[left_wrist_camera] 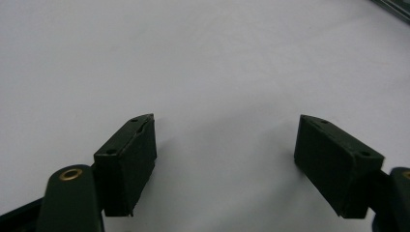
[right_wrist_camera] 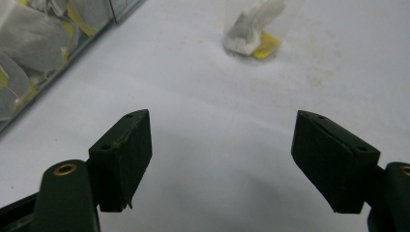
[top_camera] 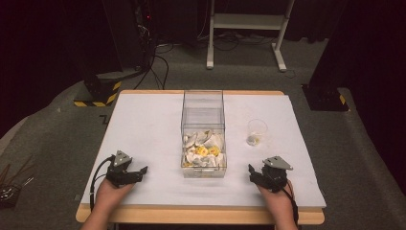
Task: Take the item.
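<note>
Cup: a small clear plastic cup (top_camera: 257, 132) stands upright on the white table (top_camera: 148, 143), with its mouth facing up. Inside it lies a white tea bag with a yellow tag (right_wrist_camera: 251, 34), down at the bottom.
Cup's place: it sits to the right of the big box, near it but not touching.
Which way from the claw: in the right gripper view the cup lies ahead of the right gripper (right_wrist_camera: 222, 159) and a bit to the right. In the high view it is up the table from the right gripper (top_camera: 252, 171), with bare table between them.
Nearer hand: the right one, I think. The left gripper (top_camera: 142, 170) is on the far side of the box, well apart from the cup.
Cup's long line: straight up and down, so a grab from the side looks best.
Right claw: its two black jaws stand wide apart, with nothing between them.
Left claw: the left gripper (left_wrist_camera: 225, 154) is wide too, with nothing in it, over bare white table.
Box: a tall clear plastic box (top_camera: 203, 108) with no lid stands in the middle of the table. It runs long away from the person. Many more white tea bags with yellow tags (top_camera: 205, 152) are piled in the near end.
</note>
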Tool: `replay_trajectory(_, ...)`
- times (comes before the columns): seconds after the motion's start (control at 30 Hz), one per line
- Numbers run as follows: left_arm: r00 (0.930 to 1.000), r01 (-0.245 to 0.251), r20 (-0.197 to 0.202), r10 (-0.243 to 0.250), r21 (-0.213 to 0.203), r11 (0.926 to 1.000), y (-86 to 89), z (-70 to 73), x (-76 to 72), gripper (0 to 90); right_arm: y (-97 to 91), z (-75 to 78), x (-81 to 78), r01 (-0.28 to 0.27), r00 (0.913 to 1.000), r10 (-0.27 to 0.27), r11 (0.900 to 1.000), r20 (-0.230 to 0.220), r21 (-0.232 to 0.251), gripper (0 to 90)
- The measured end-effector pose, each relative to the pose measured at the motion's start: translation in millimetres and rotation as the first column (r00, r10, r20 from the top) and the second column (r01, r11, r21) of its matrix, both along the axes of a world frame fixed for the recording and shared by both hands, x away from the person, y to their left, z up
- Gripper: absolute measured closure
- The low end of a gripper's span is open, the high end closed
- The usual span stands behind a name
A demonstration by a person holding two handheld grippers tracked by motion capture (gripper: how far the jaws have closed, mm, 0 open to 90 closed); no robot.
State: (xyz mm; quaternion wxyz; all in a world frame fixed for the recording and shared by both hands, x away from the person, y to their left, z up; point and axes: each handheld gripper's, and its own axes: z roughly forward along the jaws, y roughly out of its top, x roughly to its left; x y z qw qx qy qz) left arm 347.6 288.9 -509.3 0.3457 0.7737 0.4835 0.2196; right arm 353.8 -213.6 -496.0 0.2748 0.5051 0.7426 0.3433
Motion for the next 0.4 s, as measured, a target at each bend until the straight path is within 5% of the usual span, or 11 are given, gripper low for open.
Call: replay_trajectory(0.4, 1.0000, -0.002, 0.002, 0.002, 0.002, 1.0000, -0.3, 0.1, -0.3, 23.0, 5.5, -8.1, 7.3, -0.056, 0.9933, 0.053, 0.9981, -0.103, -0.025, 16.2)
